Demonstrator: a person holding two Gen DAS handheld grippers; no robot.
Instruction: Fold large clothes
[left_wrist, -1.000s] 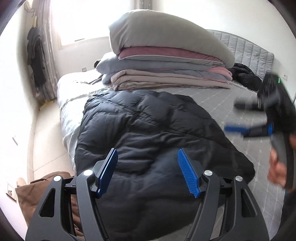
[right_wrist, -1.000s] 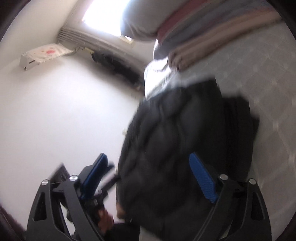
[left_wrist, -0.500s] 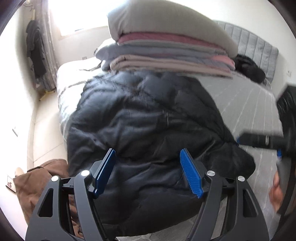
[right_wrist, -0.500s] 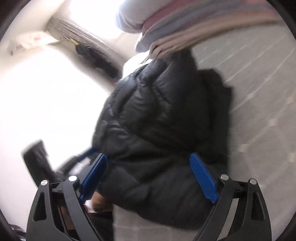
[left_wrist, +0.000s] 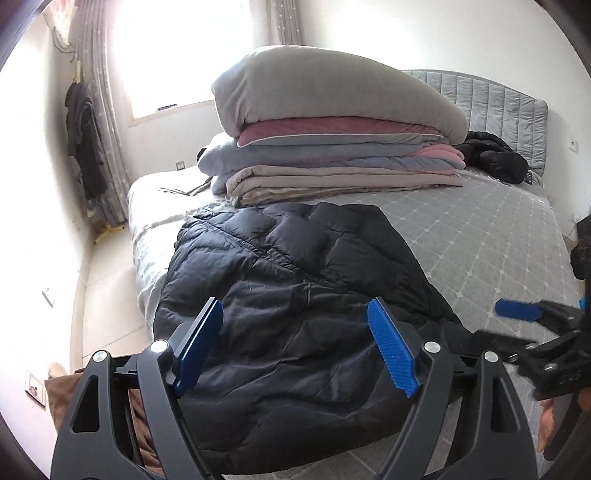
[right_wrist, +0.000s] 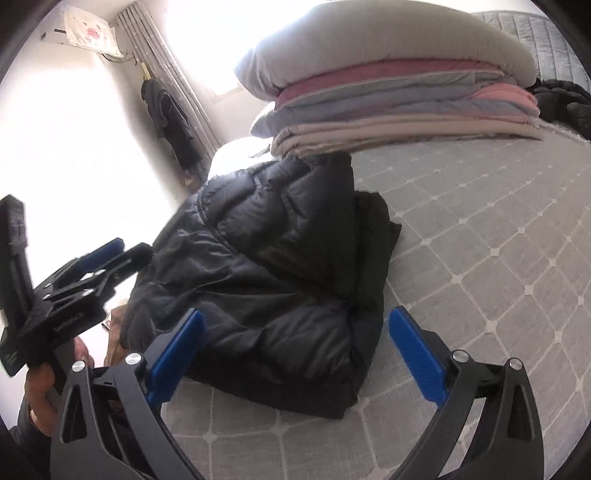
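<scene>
A large black puffer jacket (left_wrist: 291, 295) lies folded on the grey quilted bed (left_wrist: 491, 243), near its left and front edges. It also shows in the right wrist view (right_wrist: 269, 273). My left gripper (left_wrist: 295, 347) is open and empty, held above the jacket's near end. My right gripper (right_wrist: 295, 354) is open and empty, above the jacket's near right corner. The right gripper shows at the right edge of the left wrist view (left_wrist: 517, 314). The left gripper shows at the left of the right wrist view (right_wrist: 92, 266).
A tall stack of folded quilts and a pillow (left_wrist: 332, 140) stands at the back of the bed. Another black garment (left_wrist: 495, 158) lies by the grey headboard (left_wrist: 498, 99). A brown garment (left_wrist: 62, 391) lies on the floor at left. Dark clothes (left_wrist: 83, 136) hang by the curtain.
Both grippers have pulled back and up from the jacket. The right gripper's view has turned level, from tilted to upright. The jacket lies as before.
</scene>
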